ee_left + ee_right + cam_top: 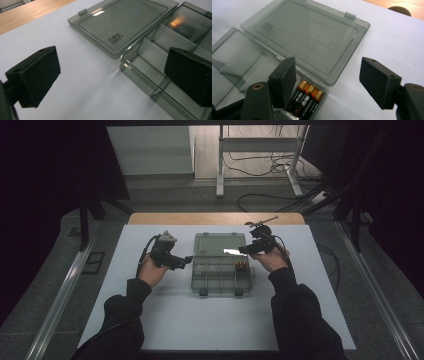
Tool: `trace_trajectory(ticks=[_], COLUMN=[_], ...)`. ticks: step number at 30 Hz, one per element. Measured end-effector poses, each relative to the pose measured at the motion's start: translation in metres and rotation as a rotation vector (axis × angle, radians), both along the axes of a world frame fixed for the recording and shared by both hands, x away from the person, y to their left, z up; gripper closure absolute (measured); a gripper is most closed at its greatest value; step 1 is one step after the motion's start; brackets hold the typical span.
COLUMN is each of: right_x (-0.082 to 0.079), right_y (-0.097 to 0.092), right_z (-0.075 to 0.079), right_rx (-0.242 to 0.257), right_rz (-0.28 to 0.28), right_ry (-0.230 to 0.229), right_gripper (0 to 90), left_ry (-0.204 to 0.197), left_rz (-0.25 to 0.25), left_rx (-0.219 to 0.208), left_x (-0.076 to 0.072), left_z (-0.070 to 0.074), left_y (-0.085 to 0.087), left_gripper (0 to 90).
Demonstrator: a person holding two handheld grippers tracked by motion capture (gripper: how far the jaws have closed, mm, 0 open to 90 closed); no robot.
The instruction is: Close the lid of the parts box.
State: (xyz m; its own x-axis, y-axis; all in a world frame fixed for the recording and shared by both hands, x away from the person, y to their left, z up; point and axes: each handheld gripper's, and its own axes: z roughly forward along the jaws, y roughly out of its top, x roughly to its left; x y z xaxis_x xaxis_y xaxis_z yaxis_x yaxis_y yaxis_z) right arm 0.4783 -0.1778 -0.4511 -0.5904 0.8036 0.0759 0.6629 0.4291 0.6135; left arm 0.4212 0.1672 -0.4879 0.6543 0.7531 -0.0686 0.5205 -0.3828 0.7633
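Two hand-held grippers flank the smoky transparent plastic compartment box [221,270] lying open mid-desk [150,320]: left hand-held gripper [188,259] at nine o'clock, right hand-held gripper [242,251] at two, both agape, empty

Looks like a lab or test room: white desk [215,320] boxed in by dark curtains [45,195], metal rails [60,295] along both sides, grey carpet floor [165,195], and loose cables [260,167] around a bare equipment stand [257,142] at the back.
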Motion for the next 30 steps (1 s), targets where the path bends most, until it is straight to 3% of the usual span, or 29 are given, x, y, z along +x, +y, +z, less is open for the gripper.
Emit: trace_trajectory(ticks=[5,13,19,30], right_x=[0.009,0.021,0.032,0.047], right_y=[0.002,0.006,0.007,0.010], right_z=[-0.003,-0.005,-0.008,-0.025], right_rx=[-0.007,-0.047,-0.051,-0.108], right_rz=[-0.033,-0.007,-0.044,-0.062], right_ry=[0.020,0.005,0.024,0.062], right_gripper=[34.0,47.4,56.2,67.3], left_ry=[0.006,0.015,0.018,0.024], left_rz=[0.001,-0.006,-0.011,-0.020], left_rx=[0.001,0.012,0.020,0.028], left_x=[0.004,0.012,0.017,0.025], left_z=[-0.003,-0.008,-0.011,-0.015], left_y=[-0.001,-0.005,-0.008,-0.012], left_gripper=[0.8,0.9,0.9,1.0])
